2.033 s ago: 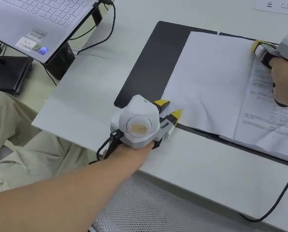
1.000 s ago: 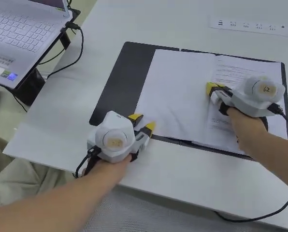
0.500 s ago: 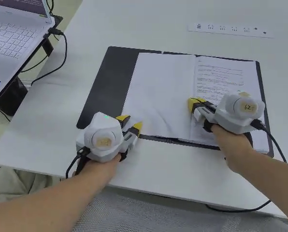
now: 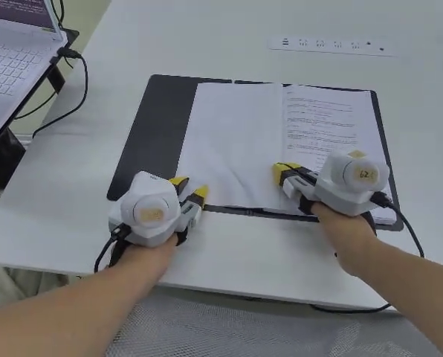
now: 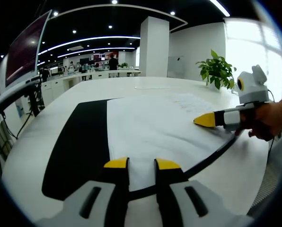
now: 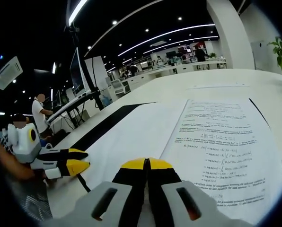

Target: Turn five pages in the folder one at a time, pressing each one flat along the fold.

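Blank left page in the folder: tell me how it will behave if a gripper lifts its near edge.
Probably floppy: the blank page is a thin sheet showing slight waves, so it would likely sag. Likely light, and smooth enough to slip from the left gripper. It should pivot at the fold of the folder.

White workbench, ceiling lights

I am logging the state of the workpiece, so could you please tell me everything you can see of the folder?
The folder lies open and flat on the white table, its black cover showing left of the pages. The left leaf is a blank white page, the right one a printed page. The right gripper, jaws shut, rests at the fold near the front edge. The left gripper, jaws slightly apart, sits at the blank page's near corner.
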`<action>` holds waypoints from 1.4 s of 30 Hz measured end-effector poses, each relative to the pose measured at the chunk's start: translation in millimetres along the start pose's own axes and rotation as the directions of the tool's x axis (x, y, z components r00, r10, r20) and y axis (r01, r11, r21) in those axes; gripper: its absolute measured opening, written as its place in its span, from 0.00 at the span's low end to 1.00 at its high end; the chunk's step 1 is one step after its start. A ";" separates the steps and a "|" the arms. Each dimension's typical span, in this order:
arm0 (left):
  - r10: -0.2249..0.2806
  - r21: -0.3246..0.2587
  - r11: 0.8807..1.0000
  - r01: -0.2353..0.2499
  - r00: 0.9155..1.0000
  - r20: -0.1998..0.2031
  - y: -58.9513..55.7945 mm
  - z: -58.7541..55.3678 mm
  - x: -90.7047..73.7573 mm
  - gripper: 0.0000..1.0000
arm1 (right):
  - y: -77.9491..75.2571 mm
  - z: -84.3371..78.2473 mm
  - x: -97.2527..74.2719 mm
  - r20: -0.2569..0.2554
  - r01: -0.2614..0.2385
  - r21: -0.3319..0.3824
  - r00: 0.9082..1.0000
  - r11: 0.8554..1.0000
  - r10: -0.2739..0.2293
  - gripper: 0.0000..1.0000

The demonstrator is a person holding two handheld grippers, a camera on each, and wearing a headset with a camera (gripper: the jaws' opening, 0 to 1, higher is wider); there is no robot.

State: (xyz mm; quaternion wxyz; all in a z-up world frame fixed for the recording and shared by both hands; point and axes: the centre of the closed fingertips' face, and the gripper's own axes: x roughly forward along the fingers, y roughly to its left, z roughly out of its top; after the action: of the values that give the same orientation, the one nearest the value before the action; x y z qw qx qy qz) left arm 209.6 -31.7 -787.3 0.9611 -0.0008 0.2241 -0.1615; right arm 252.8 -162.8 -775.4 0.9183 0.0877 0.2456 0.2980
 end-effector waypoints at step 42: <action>-0.001 -0.004 1.000 0.001 1.000 -0.003 -1.2 -0.1 0.9 0.20 | 28.2 -38.9 -48.1 -0.124 -0.080 0.070 0.988 0.994 0.089 0.00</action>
State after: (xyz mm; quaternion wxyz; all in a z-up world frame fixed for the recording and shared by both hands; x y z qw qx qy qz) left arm 209.9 -33.0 -787.7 0.9607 -0.0026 0.2259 -0.1615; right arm 185.3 -167.9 -781.2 0.8840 0.1084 0.3090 0.3336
